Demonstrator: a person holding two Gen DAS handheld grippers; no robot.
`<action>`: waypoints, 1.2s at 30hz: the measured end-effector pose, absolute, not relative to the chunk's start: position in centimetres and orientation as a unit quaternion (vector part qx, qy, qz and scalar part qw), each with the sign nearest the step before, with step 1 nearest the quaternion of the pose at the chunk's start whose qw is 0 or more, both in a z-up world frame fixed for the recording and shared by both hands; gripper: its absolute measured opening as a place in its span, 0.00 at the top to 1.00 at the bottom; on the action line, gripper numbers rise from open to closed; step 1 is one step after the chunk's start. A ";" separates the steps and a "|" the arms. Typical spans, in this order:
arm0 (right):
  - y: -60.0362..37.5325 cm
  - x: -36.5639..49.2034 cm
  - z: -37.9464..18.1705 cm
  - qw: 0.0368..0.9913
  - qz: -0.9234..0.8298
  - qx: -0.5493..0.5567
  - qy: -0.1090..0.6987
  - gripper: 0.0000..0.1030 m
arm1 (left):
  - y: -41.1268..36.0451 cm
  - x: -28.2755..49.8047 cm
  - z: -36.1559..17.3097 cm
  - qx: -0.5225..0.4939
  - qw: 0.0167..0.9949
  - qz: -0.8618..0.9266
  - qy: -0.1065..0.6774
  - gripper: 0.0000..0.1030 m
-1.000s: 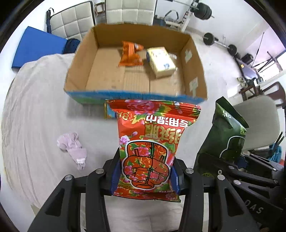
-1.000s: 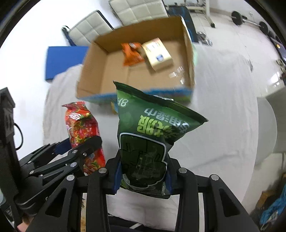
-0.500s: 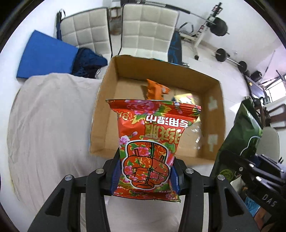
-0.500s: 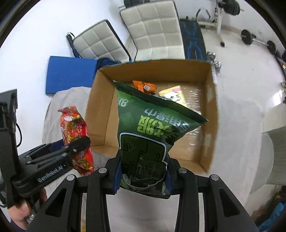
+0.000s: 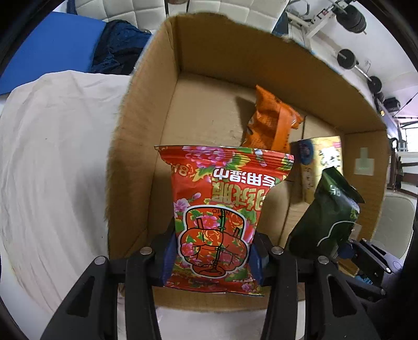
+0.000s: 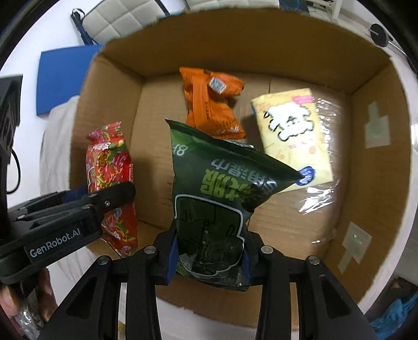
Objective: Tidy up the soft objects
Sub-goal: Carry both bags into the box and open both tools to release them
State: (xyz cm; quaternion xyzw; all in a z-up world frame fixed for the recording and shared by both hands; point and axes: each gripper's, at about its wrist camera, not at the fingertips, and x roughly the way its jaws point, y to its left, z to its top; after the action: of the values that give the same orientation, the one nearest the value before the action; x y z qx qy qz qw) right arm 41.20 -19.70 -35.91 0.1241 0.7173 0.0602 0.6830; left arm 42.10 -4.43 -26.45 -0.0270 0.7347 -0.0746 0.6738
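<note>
We see an open cardboard box (image 5: 135, 125) on a table draped with a cream cloth (image 5: 52, 157), its tall brown walls rising on every side. Behind it stand white quilted chairs (image 5: 125, 10), a blue mat (image 5: 47, 52) and a dark blue bundle of fabric (image 5: 117, 49), with gym weights (image 5: 347, 58) on the floor further back. On the box floor lie a crinkled orange snack packet (image 6: 211, 104) and, just to its right, a yellow pack of tissues (image 6: 292, 136) wrapped in glossy clear film. Pale tape patches (image 6: 376, 125) mark the right wall inside.

Both bags we carry hang above the box's near half. Our left gripper (image 5: 211, 251) is clamped on the lower part of a red flowered bag (image 5: 222, 209), which stands upright between the blue finger pads, its crimped top edge in front of the orange packet in this view. Our right gripper (image 6: 209, 251) is closed on a dark green bag (image 6: 216, 196) in the same way, its puffy body leaning up and to the right, with one corner covering the tissue pack's near edge. From the right wrist view, the red bag sits to the left of the green one, close to the box's left wall.

Both bags are shiny, wrinkled foil with printed characters.
</note>
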 end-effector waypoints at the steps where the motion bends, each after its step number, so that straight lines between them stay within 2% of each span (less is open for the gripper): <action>1: -19.6 41.3 -36.2 0.681 0.062 0.123 0.719 0.61 | -4.6 42.1 -26.9 -0.026 0.670 -0.076 0.738 0.58; 7: -19.1 41.9 -38.6 0.663 0.075 0.120 0.735 0.58 | -5.7 42.4 -28.9 -0.031 0.646 -0.096 0.756 0.58; 8: -19.0 42.1 -38.9 0.662 0.072 0.114 0.737 0.52 | -5.6 42.4 -29.3 -0.029 0.642 -0.097 0.760 0.58; 9: -18.9 42.2 -39.0 0.661 0.071 0.106 0.740 0.41 | -5.7 42.4 -29.6 -0.029 0.637 -0.100 0.764 0.58; 11: -19.0 42.1 -39.1 0.661 0.070 0.102 0.740 0.33 | -5.9 42.2 -29.9 -0.024 0.633 -0.098 0.768 0.57; 30: -22.3 36.2 -33.7 0.691 0.010 0.095 0.717 0.31 | -6.7 37.4 -24.2 0.023 0.713 -0.074 0.697 0.55; 31: -22.3 35.9 -33.2 0.694 0.008 0.093 0.714 0.29 | -6.3 37.4 -23.6 0.025 0.717 -0.072 0.693 0.55; 33: -22.3 35.3 -32.1 0.700 0.000 0.090 0.708 0.16 | -5.8 37.0 -22.6 0.027 0.727 -0.071 0.683 0.48; 35: -22.1 34.8 -30.7 0.709 -0.005 0.088 0.700 0.09 | -5.6 36.2 -21.6 0.031 0.738 -0.068 0.671 0.44; 36: -22.2 34.3 -30.1 0.713 -0.012 0.085 0.696 0.04 | -5.6 35.8 -21.2 0.032 0.744 -0.067 0.665 0.36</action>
State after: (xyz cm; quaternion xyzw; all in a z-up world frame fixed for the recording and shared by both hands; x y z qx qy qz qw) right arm 34.32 -22.17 -30.08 0.0853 0.6955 -0.0121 0.7133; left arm 35.84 -5.63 -21.21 0.0318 0.6646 -0.0669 0.7436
